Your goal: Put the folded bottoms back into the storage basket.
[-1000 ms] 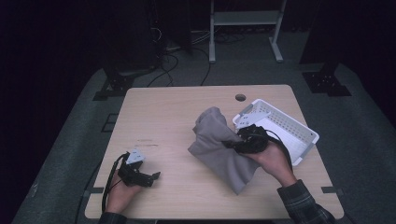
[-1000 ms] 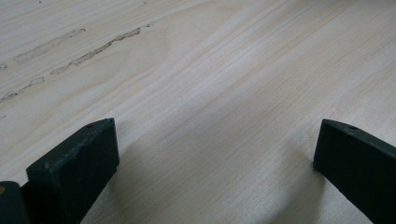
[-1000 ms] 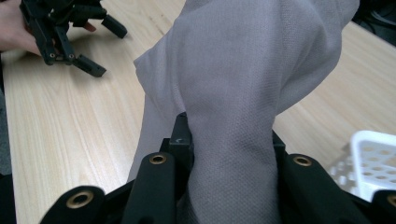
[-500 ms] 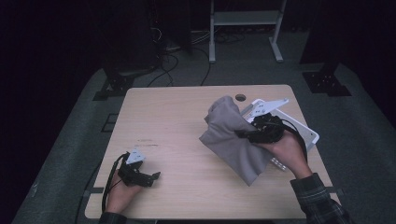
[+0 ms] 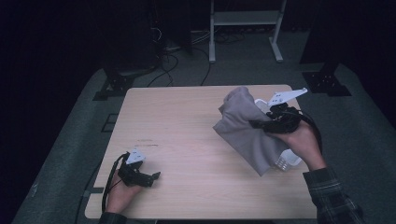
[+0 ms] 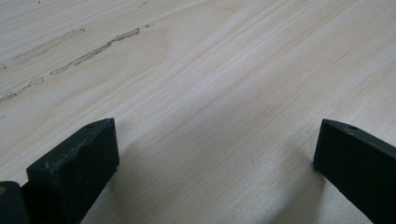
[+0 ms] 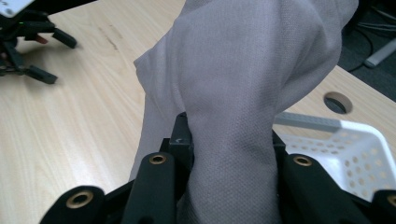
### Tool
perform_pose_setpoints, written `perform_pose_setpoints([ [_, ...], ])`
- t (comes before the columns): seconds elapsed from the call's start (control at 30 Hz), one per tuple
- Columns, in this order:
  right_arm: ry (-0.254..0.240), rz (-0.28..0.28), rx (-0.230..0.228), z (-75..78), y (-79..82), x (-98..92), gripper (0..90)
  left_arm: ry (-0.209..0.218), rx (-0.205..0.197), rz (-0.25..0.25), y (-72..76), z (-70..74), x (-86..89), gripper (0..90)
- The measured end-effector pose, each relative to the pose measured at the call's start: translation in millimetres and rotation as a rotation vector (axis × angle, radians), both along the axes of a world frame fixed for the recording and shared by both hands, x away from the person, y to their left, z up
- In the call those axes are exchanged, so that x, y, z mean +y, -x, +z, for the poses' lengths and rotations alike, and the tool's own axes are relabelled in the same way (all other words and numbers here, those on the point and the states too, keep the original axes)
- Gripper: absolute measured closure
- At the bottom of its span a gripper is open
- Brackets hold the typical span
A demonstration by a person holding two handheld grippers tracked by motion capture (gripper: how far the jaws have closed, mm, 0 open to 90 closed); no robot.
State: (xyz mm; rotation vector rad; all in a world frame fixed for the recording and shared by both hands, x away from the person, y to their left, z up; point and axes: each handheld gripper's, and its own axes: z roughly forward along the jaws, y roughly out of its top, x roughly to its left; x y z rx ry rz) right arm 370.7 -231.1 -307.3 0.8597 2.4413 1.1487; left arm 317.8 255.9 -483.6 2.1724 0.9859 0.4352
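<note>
The grey cloth hangs above the right part of the wooden table, lifted off the surface. The right gripper holds it: in the right gripper view a thick fold of the cloth sits between the two black jaws, and they are pressed on it from both sides. The lower corner of the cloth reaches down near the table. Behind and under the cloth there is a white perforated basket, at the right edge of the table. The left gripper rests on the table near the front left corner, well apart from the cloth. Its jaws stand wide apart with bare wood between them
</note>
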Motion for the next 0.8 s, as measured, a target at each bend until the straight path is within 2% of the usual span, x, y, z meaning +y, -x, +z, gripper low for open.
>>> perform_pose_setpoints([
  [0.23, 0.004, -0.035, 0.018, -4.0, -7.9, -15.5, 66.8, -0.002, 0.0, -0.002, 0.1, 0.1, 0.0, 0.0],
  [0.43, 0.012, -0.065, 0.015, 1.1, -14.2, -34.1, 66.8, 0.001, -0.001, -0.001, 0.1, -0.1, -0.1, 0.0],
  [0.8, 0.04, -0.094, 0.011, 4.9, -26.9, -54.0, 66.6, 0.001, 0.0, -0.004, 0.2, -0.1, -0.3, 0.0],
])
